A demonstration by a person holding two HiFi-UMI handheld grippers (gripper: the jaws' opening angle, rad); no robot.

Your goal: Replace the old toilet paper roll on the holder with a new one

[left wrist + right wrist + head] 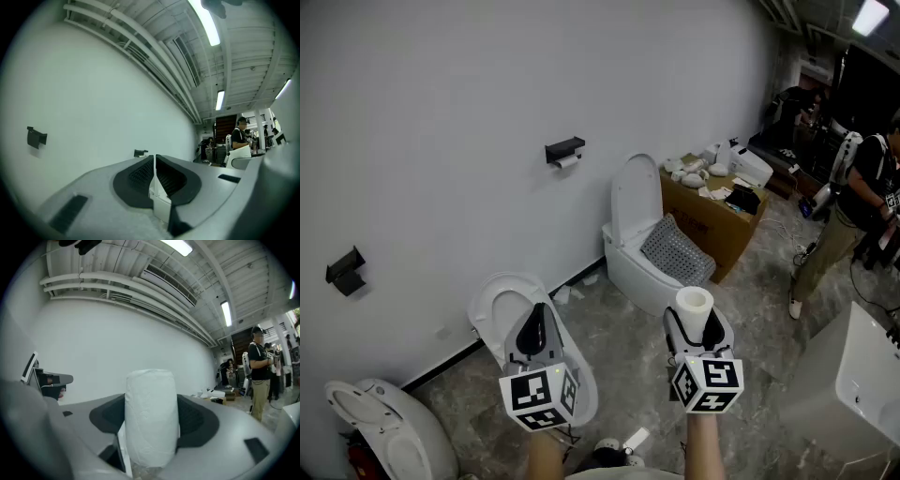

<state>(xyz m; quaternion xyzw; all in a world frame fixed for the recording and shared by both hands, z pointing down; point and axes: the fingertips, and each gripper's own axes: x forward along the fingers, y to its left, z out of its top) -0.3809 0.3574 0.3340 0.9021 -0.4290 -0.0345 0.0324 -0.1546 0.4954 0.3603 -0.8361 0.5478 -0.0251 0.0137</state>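
Reaching forward in the head view, both forearms (546, 455) ran side by side, each tool held level toward the wall (441, 112). The left gripper (538, 317) was closed and empty; the right gripper (695, 328) clamped the new roll (694, 307) upright. The holder (564, 148) with the old roll (568, 162) hung on the wall, well ahead. The left gripper view showed pads (143, 174) touching, nothing between. The right gripper view showed the new roll pressed between both pads.

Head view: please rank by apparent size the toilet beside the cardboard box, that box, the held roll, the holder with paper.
1. toilet
2. cardboard box
3. held roll and holder: these look alike, and the roll is nearer the camera, so unranked.
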